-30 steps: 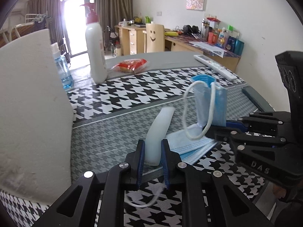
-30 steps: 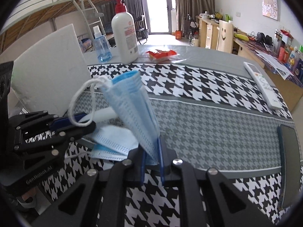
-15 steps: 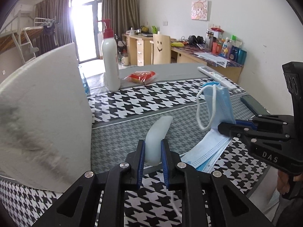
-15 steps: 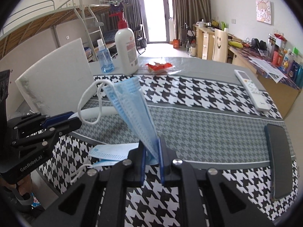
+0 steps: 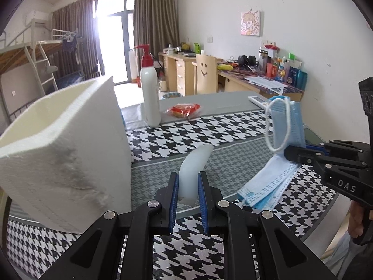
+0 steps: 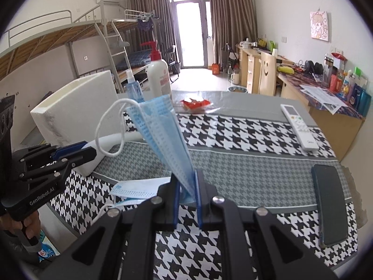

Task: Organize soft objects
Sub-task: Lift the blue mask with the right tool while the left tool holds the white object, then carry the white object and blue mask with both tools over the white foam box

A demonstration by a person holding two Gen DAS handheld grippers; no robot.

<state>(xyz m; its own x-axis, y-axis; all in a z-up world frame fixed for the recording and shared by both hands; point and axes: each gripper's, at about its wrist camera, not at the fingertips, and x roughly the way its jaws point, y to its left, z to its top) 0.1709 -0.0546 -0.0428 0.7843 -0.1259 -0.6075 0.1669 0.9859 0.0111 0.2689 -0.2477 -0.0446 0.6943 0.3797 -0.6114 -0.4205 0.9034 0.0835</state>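
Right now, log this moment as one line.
left tongs: shut on white piece | right tongs: shut on blue masks | white bin: beside

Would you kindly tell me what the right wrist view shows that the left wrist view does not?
Only the right wrist view shows the blue spray bottle and the whole dark phone. Only the left wrist view shows the left gripper clamping the pale curved soft piece head-on. Both show the blue face masks held in the right gripper, the white foam box, lotion pump bottle, red snack packet and remote.
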